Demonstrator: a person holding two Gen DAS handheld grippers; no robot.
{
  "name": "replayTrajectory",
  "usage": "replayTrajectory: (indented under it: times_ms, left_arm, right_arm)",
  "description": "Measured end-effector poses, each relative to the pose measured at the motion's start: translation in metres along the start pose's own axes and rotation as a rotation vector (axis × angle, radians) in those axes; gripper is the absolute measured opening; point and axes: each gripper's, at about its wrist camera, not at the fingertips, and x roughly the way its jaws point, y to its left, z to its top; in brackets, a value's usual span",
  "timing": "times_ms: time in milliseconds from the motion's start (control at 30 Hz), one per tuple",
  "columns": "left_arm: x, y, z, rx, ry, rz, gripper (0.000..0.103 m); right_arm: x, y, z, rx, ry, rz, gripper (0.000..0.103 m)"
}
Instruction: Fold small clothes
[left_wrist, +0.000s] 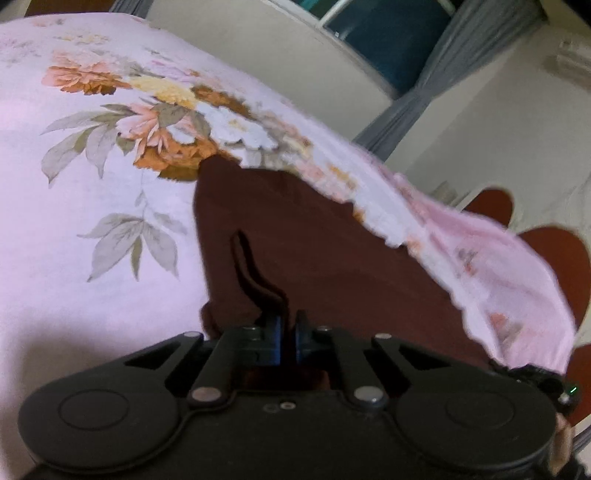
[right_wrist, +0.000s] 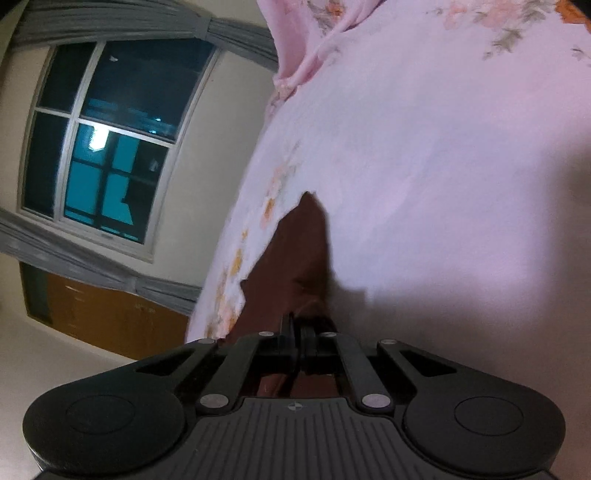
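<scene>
Maroon garment (left_wrist: 314, 258) spread on pink floral sheet (left_wrist: 92, 184), reaching toward sheet's scalloped edge. Left gripper (left_wrist: 290, 325) at garment's near hem, jaws together, pinching raised fold of maroon cloth. Right gripper (right_wrist: 297, 328) at another near part of same garment (right_wrist: 295, 258), jaws together on cloth edge. Judgement: fold being set up. To do well: lift both pinches evenly, keep hem taut between them, carry over toward far edge, lay flat, avoid dragging sheet along.

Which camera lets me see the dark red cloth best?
The left wrist view: the dark red cloth spreads wide across the flowery pink sheet. The right wrist view shows only a narrow strip of it.
</scene>
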Motion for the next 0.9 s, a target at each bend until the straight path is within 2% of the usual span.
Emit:
replayTrajectory:
  times_ms: [33, 100, 133, 167, 200, 233, 267, 333, 367, 400, 433, 467, 500, 567, 700, 800, 833, 900]
  left_arm:
    - [0.001, 0.001, -0.001, 0.001, 0.0, 0.004, 0.006]
    - [-0.005, 0.0, -0.001, 0.012, -0.001, 0.012, 0.01]
    - [-0.013, 0.001, 0.0, 0.027, 0.002, 0.01, 0.018]
    - [-0.023, 0.001, 0.001, 0.049, -0.009, 0.016, 0.033]
    - [-0.036, 0.001, 0.002, 0.076, -0.04, 0.032, 0.042]
    - [-0.047, 0.001, 0.005, 0.096, -0.078, 0.055, 0.062]
    - [-0.054, 0.001, 0.01, 0.105, -0.12, 0.078, 0.066]
    - [-0.052, 0.003, 0.026, 0.107, -0.131, 0.05, 0.064]
    - [-0.047, 0.003, 0.034, 0.106, -0.132, 0.036, 0.06]
    - [-0.039, 0.003, 0.041, 0.119, -0.124, 0.003, 0.053]
    - [-0.03, 0.004, 0.046, 0.127, -0.1, -0.02, 0.036]
    - [-0.018, 0.005, 0.052, 0.128, -0.061, -0.033, 0.027]
    - [-0.007, 0.006, 0.055, 0.134, -0.023, -0.028, 0.027]
    - [0.011, 0.008, 0.057, 0.18, 0.042, 0.03, 0.027]
    - [0.033, 0.013, 0.055, 0.181, 0.099, -0.018, 0.03]
    - [0.041, 0.019, 0.057, 0.14, 0.087, -0.063, 0.024]
    - [0.041, 0.019, 0.057, 0.137, 0.076, -0.066, 0.017]
    - [0.039, 0.016, 0.06, 0.152, 0.043, -0.079, 0.014]
  right_arm:
    - [0.009, -0.001, -0.004, -0.018, 0.035, -0.05, 0.002]
    - [0.007, -0.005, -0.003, 0.002, 0.068, -0.042, 0.005]
    - [0.0, -0.001, -0.001, -0.01, 0.079, -0.038, 0.007]
    - [-0.009, 0.004, 0.0, -0.045, 0.073, -0.026, 0.014]
    - [-0.02, 0.011, 0.002, -0.1, 0.06, -0.005, 0.022]
    - [-0.031, 0.021, 0.005, -0.176, 0.043, -0.002, 0.027]
    - [-0.034, 0.029, 0.008, -0.235, 0.024, -0.016, 0.035]
    - [-0.028, 0.047, 0.016, -0.339, -0.001, -0.022, 0.037]
    - [-0.022, 0.055, 0.02, -0.371, -0.005, -0.025, 0.037]
    - [-0.015, 0.063, 0.025, -0.399, -0.012, -0.035, 0.037]
    - [-0.007, 0.069, 0.03, -0.419, -0.014, -0.041, 0.037]
    - [-0.002, 0.073, 0.032, -0.429, -0.007, -0.04, 0.037]
    - [0.005, 0.075, 0.036, -0.434, 0.008, -0.042, 0.037]
    - [0.019, 0.08, 0.037, -0.46, 0.033, -0.042, 0.037]
    - [0.046, 0.074, 0.04, -0.502, 0.086, -0.074, 0.037]
    - [0.07, 0.06, 0.035, -0.512, 0.136, -0.138, 0.037]
    - [0.075, 0.056, 0.033, -0.519, 0.141, -0.148, 0.037]
    - [0.078, 0.053, 0.03, -0.534, 0.139, -0.158, 0.037]
